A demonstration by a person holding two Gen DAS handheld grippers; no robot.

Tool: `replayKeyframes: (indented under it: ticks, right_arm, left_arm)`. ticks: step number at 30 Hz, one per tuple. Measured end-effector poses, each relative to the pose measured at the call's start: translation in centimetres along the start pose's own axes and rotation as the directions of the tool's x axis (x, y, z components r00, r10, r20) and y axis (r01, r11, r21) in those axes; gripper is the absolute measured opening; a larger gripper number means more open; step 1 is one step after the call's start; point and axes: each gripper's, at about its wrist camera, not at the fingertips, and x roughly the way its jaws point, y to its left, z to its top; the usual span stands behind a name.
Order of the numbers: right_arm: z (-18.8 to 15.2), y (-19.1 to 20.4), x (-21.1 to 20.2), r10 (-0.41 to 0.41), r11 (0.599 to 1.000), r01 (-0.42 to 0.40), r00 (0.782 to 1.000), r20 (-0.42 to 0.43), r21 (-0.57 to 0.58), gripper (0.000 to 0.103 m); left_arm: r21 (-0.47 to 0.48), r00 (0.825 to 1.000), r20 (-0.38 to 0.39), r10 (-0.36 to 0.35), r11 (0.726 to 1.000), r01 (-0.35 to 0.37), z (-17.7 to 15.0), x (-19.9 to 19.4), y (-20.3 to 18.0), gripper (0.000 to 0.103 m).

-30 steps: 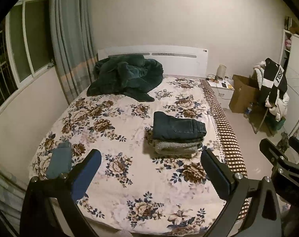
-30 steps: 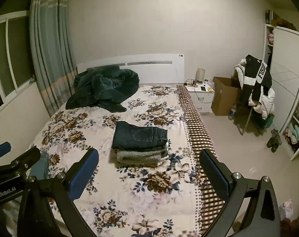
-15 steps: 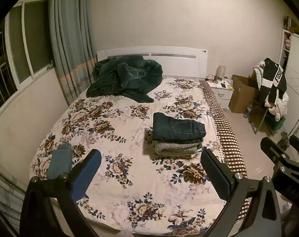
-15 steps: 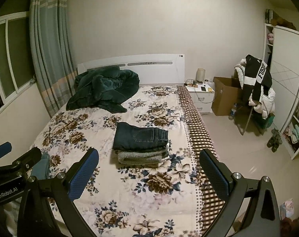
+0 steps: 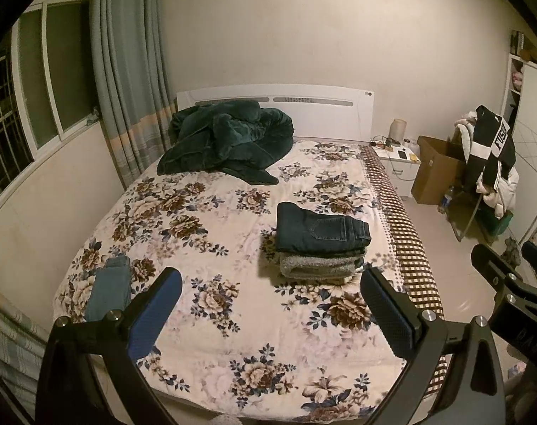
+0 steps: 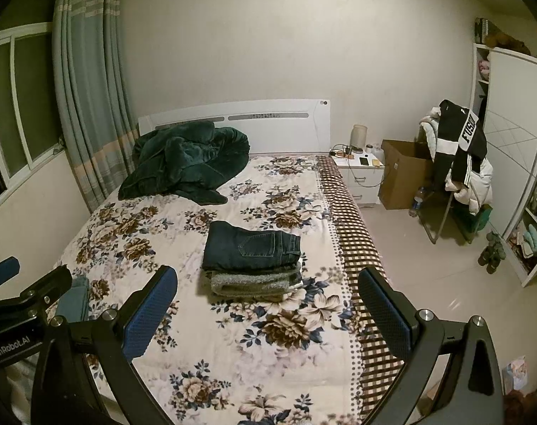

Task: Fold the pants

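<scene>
**Folded pants stacked on the bed, both grippers empty**

Left wrist view: the left gripper [image 5: 270, 304] is held wide open above the near end of the bed [image 5: 197, 382], with nothing between its blue pads. The dark denim pants [image 5: 319, 230] are seen folded on top of a grey fleecy garment [image 5: 318, 267], toward the right side of the floral cover, well apart from the gripper. A small blue folded item [image 5: 108, 290] lies near the left edge. Denim is judged fairly heavy and stiff, not slippery; it would best be taken at the waistband or at a folded edge. "FUS" can be read on a black garment [image 5: 495, 145] hung at the right; the remaining letters cannot be told.

Right wrist view: the right gripper [image 6: 266, 302] is likewise spread wide and empty. The same stack is seen beyond it, untouched. "GenRobot.AI" is printed on the other gripper's body at lower left.
</scene>
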Motion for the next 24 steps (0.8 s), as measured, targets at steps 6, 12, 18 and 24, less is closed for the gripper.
replayKeyframes:
  ticks: [6, 12, 18, 24]
  right_arm:
    - [-0.05, 0.08, 0.13, -0.001, 1.0, 0.001, 1.0, -0.001, 0.001, 0.103]
    - [-0.49, 0.08, -0.16, -0.005, 1.0, 0.005, 1.0, -0.01, 0.003, 0.103]
    - [-0.6, 0.13, -0.19, -0.005, 1.0, 0.005, 1.0, -0.01, 0.001, 0.103]
    - [-0.6, 0.18, -0.19, -0.006, 1.0, 0.006, 1.0, -0.009, 0.003, 0.103]
  left_arm:
    - [-0.006, 1.0, -0.007, 0.002, 1.0, -0.002, 0.03, -0.41, 0.23, 0.103]
    - [-0.009, 1.0, -0.005, 0.006, 1.0, -0.007, -0.15, -0.74, 0.31, 0.103]
    - [-0.008, 1.0, -0.004, 0.007, 1.0, -0.007, -0.21, -0.76, 0.33, 0.103]
    - [-0.009, 1.0, -0.004, 0.008, 1.0, -0.008, -0.22, -0.81, 0.29, 0.103]
